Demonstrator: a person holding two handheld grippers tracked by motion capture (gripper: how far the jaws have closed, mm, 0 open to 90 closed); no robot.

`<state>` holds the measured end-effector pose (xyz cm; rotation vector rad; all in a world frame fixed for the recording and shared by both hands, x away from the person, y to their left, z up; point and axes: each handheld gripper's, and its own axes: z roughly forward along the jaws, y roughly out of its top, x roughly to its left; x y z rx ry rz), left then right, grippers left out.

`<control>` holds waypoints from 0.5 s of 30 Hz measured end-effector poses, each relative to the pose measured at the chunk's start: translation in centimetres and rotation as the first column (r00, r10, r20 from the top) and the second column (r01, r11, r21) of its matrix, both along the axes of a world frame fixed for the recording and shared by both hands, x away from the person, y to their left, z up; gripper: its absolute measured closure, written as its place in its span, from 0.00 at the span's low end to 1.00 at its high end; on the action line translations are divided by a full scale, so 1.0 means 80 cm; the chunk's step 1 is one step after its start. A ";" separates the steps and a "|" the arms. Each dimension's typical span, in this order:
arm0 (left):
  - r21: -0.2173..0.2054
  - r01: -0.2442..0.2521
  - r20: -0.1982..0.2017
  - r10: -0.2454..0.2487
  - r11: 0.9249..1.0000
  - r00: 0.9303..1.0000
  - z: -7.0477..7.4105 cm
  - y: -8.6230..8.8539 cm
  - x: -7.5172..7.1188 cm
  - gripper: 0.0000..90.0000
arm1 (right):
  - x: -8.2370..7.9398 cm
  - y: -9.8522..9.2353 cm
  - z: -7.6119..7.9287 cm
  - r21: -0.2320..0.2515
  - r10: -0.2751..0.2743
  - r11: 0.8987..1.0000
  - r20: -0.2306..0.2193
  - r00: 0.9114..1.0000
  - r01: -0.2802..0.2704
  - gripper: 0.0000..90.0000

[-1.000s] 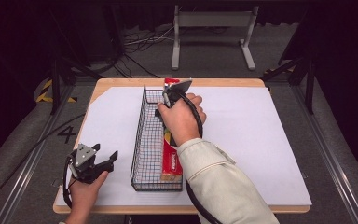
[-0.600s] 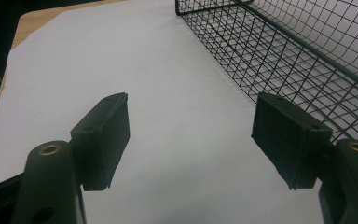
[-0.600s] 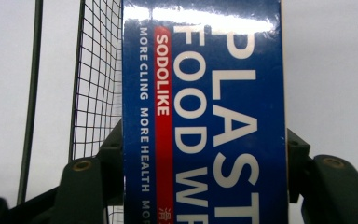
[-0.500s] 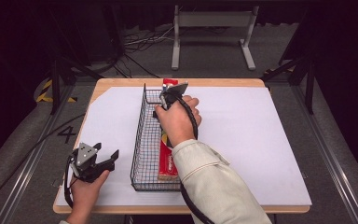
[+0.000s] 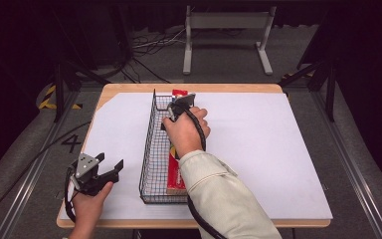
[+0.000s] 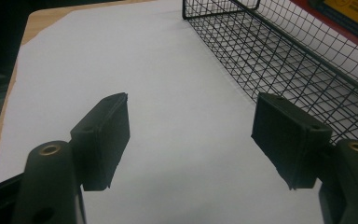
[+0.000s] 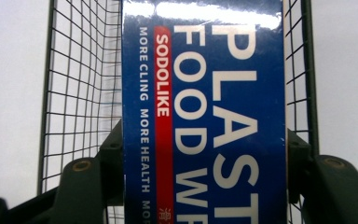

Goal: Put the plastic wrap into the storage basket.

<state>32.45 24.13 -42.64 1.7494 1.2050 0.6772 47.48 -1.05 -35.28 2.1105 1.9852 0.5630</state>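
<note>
A long plastic food wrap box (image 7: 205,116), blue on the face toward the right gripper view and red along its side (image 5: 175,174), lies lengthwise in a black wire basket (image 5: 151,149). My right gripper (image 5: 178,105) reaches down into the basket's far half. There its jaws sit against both long sides of the box (image 7: 205,163), shut on it. My left gripper (image 5: 108,168) rests near the table's front left corner, left of the basket. It is open with nothing between its pads (image 6: 102,135).
White paper (image 5: 258,149) covers the wooden table (image 5: 129,88), bare on both sides of the basket. The basket's mesh wall (image 6: 284,70) stands just right of the left gripper. A metal stand (image 5: 226,30) and cables lie on the floor beyond the table.
My right hand has sunk a little into the basket with the box still in its jaws. The left hand has stayed put.
</note>
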 end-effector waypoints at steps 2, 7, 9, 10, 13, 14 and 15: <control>-0.001 -0.006 0.005 0.006 1.000 1.000 0.001 0.002 -0.001 0.31 | 0.001 0.000 -0.004 -0.004 -0.001 1.000 -0.002 1.000 0.001 0.44; 0.002 -0.002 0.002 0.002 1.000 1.000 0.000 -0.001 0.000 0.31 | 0.003 0.002 -0.013 -0.009 -0.004 1.000 -0.016 1.000 0.004 0.43; 0.006 0.001 0.005 -0.001 1.000 1.000 0.000 -0.001 0.000 0.31 | 0.002 0.002 -0.015 -0.015 0.003 1.000 -0.020 1.000 -0.003 0.43; 0.005 -0.001 0.004 0.001 1.000 1.000 0.000 -0.001 0.000 0.31 | 0.002 0.002 -0.016 -0.014 0.003 1.000 -0.020 1.000 -0.003 0.43; 0.005 0.000 0.003 0.000 1.000 1.000 0.000 0.000 0.000 0.31 | 0.002 0.004 -0.020 -0.019 0.002 1.000 -0.026 1.000 -0.002 0.43; 0.007 0.002 0.002 -0.002 1.000 1.000 0.000 -0.001 0.000 0.31 | 0.002 0.004 -0.021 -0.019 0.004 1.000 -0.026 1.000 -0.005 0.43; 0.007 0.001 0.002 -0.001 1.000 1.000 0.000 -0.001 0.000 0.31 | 0.001 0.005 -0.023 -0.019 0.004 1.000 -0.026 1.000 -0.004 0.43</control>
